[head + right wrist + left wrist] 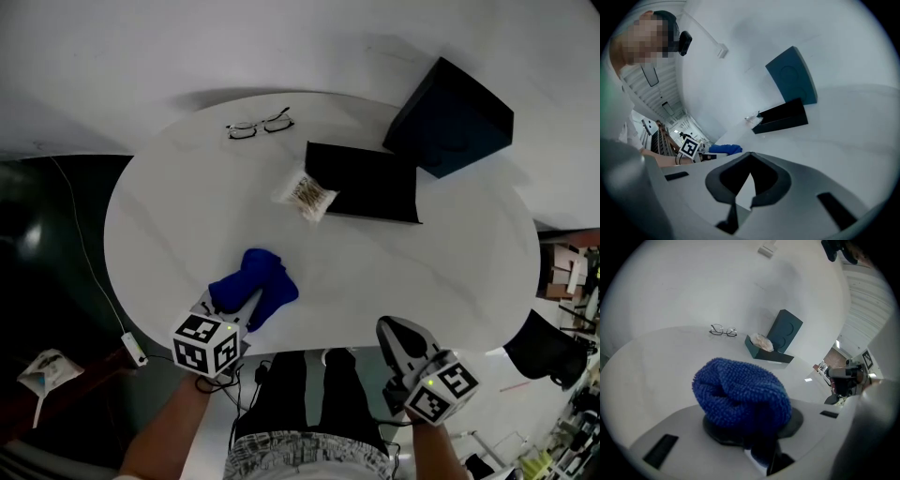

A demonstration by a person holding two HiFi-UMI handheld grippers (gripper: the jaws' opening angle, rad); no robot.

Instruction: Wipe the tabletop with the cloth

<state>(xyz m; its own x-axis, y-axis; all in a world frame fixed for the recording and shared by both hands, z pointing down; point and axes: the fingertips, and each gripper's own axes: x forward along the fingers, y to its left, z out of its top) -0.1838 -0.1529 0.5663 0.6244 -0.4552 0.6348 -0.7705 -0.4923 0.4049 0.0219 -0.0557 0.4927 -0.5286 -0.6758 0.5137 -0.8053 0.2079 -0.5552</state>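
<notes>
Blue cloth point(255, 281) is lying bunched on the white oval tabletop point(169, 216), near the front-left edge. The left gripper point(242, 311) is clamping it, jaws closed on the wad, which is filling most of the left gripper view. The right gripper point(392, 330) is hanging at the front-right edge, well apart from the cloth — jaws pressed together w/ nothing btwn them. Further back, approx. mid-table, a black open box point(370, 183) is sitting w/ its dark lid point(450, 117) standing up behind, and a clear packet point(306, 195) is resting at the box's left end. Eyeglasses point(260, 125) are lying near the far edge.
</notes>
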